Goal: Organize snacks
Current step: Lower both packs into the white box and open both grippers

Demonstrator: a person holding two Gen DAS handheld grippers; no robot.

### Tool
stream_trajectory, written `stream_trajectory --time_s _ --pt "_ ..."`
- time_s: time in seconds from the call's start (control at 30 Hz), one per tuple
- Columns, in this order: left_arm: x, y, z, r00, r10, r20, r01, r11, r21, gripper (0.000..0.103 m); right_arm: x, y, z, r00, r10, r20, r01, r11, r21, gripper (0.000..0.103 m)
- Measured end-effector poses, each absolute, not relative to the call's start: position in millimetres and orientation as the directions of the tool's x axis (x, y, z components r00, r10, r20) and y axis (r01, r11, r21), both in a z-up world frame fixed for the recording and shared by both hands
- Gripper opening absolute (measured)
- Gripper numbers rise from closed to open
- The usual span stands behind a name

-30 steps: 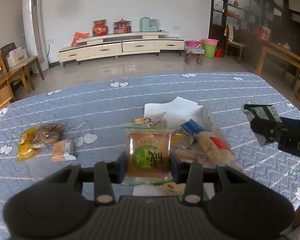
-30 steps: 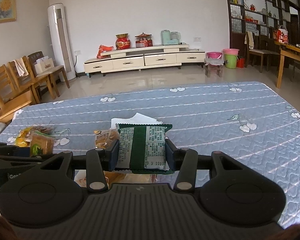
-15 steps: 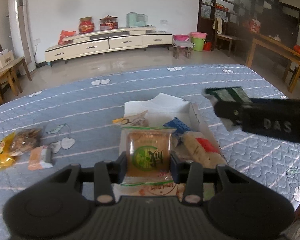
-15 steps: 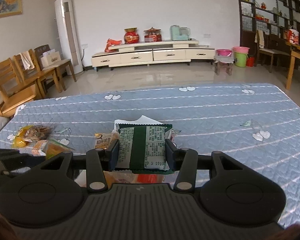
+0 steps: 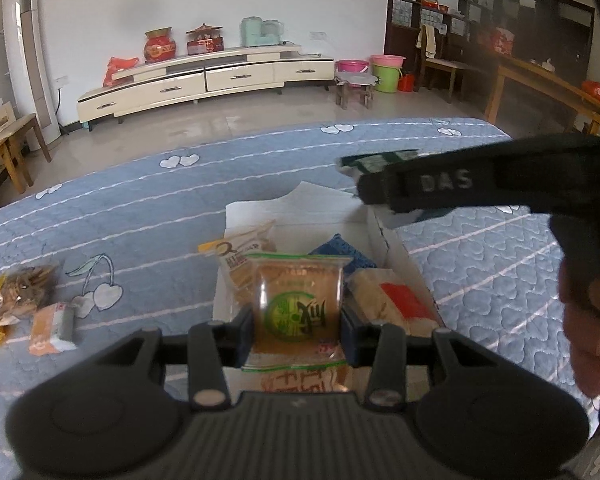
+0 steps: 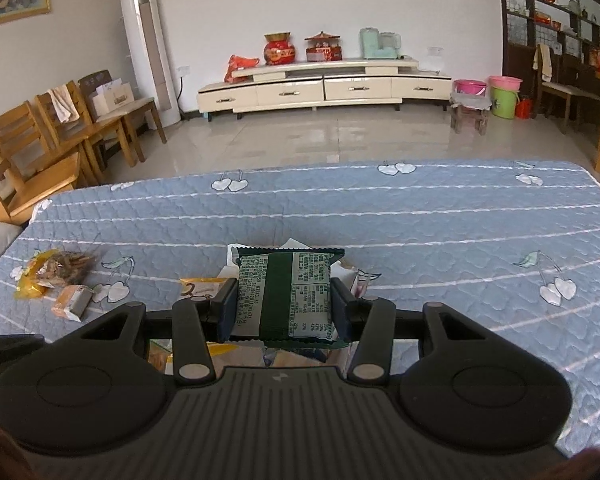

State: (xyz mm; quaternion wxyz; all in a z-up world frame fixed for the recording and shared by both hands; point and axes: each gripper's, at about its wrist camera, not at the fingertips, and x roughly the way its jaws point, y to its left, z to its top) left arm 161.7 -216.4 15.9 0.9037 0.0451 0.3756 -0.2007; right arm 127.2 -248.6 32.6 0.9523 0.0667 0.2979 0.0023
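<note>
So right now I've got both hands full. My left hand-held gripper (image 5: 298, 330) is clamped on a clear-wrapped round brown cake with a green circular logo (image 5: 298, 312), hanging right over the near end of the shallow white cardboard box (image 5: 400, 252) where the snacks are going. My right hand-held gripper (image 6: 283, 306) is squeezing a dark green foil snack packet with white printed label panels (image 6: 285, 294) by its two long edges, label side up. In the left view it sits above the far right corner of that same box.

The box already has stuff in it: a blue packet (image 5: 342, 250), a pale rice-cracker pack with a red patch (image 5: 392, 300) and a cracker pack with a yellow-edged wrapper (image 5: 242, 258). So there isn't much bare floor left, I reckon.

How I'd do the drop: one side at a time, so the two grippers don't bump over the box. I'd lower the green packet toward the far part where white card shows, get it low before letting go so it lands flat instead of sliding off the pile, then pull away before releasing the cake. Cake looks soft, so no extra squeeze.

Still outside on the blue quilted table cover (image 6: 420, 224): a yellow-and-clear bag of brown snacks (image 6: 54, 272) and a small orange-and-white wrapped bar (image 6: 73, 302) beside it, off to the left. My guess is those come next.
</note>
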Motion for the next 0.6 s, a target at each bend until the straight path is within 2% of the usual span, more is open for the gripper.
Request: stream_trajectory --time_s 0.23,0.3,0.33,0.37,0.4,0.43,0.6 --pt "171.1 -223.9 10.3 0.625 -0.349 -0.699 0.413 0.907 -0.084 0.042 154.9 -251.4 29.1 0.816 0.068 -0.574 0.024 0.988 0.151 0.058" --pt "173.5 -225.6 8.4 0.615 -0.370 -0.697 0.422 0.900 -0.105 0.042 159.0 -254.0 28.4 0.817 0.067 -0.572 0.020 0.989 0.146 0.061" --pt "174.5 -226.3 7.5 0.605 -0.385 -0.697 0.433 0.894 -0.118 0.042 157.7 -254.1 28.3 0.826 0.052 -0.561 0.031 0.990 0.137 0.074" --pt "174.8 -227.2 7.2 0.596 -0.397 -0.698 0.443 0.888 -0.126 0.043 155.3 -254.0 29.3 0.839 0.040 -0.542 0.038 0.991 0.131 0.099" --pt "174.0 -227.6 6.9 0.596 -0.406 -0.693 0.450 0.883 -0.130 0.050 151.7 -254.8 30.9 0.851 0.031 -0.524 0.043 0.991 0.128 0.103" --pt "172.8 -227.7 7.0 0.600 -0.408 -0.688 0.452 0.883 -0.129 0.059 148.6 -255.4 32.4 0.855 0.023 -0.518 0.051 0.991 0.128 0.103" --pt "166.1 -222.6 11.2 0.610 -0.404 -0.682 0.435 0.890 -0.138 0.062 124.7 -254.1 40.1 0.873 -0.028 -0.488 0.089 0.991 0.103 0.103"
